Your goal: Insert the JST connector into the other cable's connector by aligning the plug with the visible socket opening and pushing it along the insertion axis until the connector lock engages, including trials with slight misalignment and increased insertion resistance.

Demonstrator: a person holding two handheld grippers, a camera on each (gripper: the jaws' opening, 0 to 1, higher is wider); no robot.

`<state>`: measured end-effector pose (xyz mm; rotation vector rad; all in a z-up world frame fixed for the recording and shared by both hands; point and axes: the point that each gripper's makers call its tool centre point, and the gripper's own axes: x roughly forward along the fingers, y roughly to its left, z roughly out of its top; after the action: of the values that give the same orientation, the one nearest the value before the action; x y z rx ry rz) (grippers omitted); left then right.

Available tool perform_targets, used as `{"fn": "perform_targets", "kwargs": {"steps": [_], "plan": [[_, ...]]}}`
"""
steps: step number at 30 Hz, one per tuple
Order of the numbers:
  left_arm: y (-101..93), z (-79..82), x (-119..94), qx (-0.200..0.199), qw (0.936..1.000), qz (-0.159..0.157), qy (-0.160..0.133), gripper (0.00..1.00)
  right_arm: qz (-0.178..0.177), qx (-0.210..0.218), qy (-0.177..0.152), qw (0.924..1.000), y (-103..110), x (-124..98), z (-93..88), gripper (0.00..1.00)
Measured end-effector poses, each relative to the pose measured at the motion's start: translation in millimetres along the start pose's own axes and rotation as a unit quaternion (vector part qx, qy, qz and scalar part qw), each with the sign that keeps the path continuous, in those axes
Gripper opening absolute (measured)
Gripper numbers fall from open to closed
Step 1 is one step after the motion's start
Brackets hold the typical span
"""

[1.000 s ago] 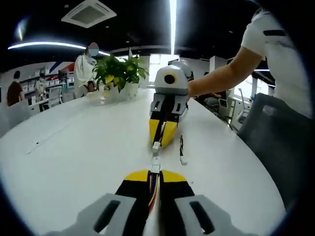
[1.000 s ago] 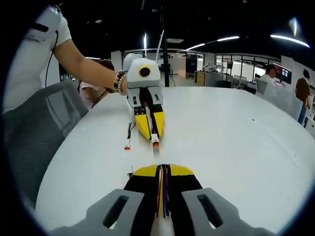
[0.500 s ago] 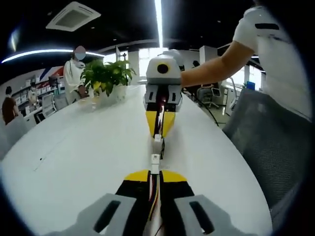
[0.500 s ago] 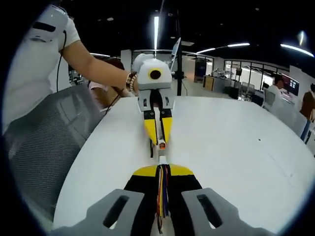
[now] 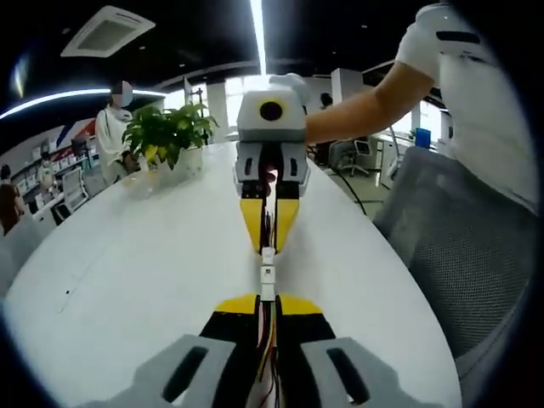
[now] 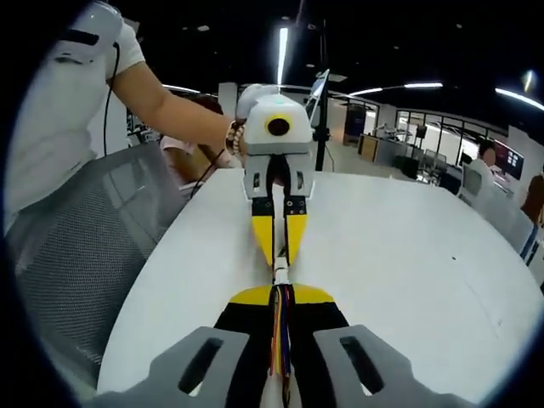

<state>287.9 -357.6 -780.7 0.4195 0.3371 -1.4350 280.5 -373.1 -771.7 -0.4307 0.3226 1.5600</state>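
In the left gripper view my left gripper (image 5: pixel 267 299) is shut on a cable of coloured wires that ends in a white JST connector (image 5: pixel 267 277). Facing it, the right gripper (image 5: pixel 268 247) is shut on the other cable, whose small connector (image 5: pixel 268 254) meets mine end to end above the white table (image 5: pixel 144 255). In the right gripper view my right gripper (image 6: pixel 280 291) pinches multi-coloured wires with a white connector (image 6: pixel 280 274) at the tip, touching the left gripper's (image 6: pixel 279 260) yellow jaw ends. Whether the lock has caught is hidden.
A potted plant (image 5: pixel 166 136) stands at the table's far left. A grey mesh chair (image 5: pixel 459 246) (image 6: pixel 76 246) sits beside the table edge, next to the person in a white shirt (image 6: pixel 59 102). Other people stand in the office behind.
The two grippers have closed in on each other along one line. The gap between the connectors has gone and they now touch. Both views have shifted with the hands.
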Motion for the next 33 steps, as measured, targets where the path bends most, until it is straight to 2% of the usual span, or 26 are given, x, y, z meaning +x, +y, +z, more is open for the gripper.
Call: {"fn": "perform_targets", "kwargs": {"steps": [12, 23, 33], "plan": [[-3.8, -3.4, -0.8, -0.003, 1.0, -0.002, 0.009, 0.01, 0.007, -0.003, 0.017, 0.9998, 3.5, 4.0, -7.5, 0.02], [-6.3, -1.4, -2.8, -0.012, 0.9999, -0.004, 0.002, 0.01, 0.007, -0.004, 0.029, 0.9995, 5.6, 6.2, -11.4, 0.02], [-7.9, 3.4, -5.3, -0.012, 0.9999, -0.007, -0.004, 0.01, 0.005, 0.016, 0.006, 0.9998, 7.3, 2.1, -6.0, 0.02]]}}
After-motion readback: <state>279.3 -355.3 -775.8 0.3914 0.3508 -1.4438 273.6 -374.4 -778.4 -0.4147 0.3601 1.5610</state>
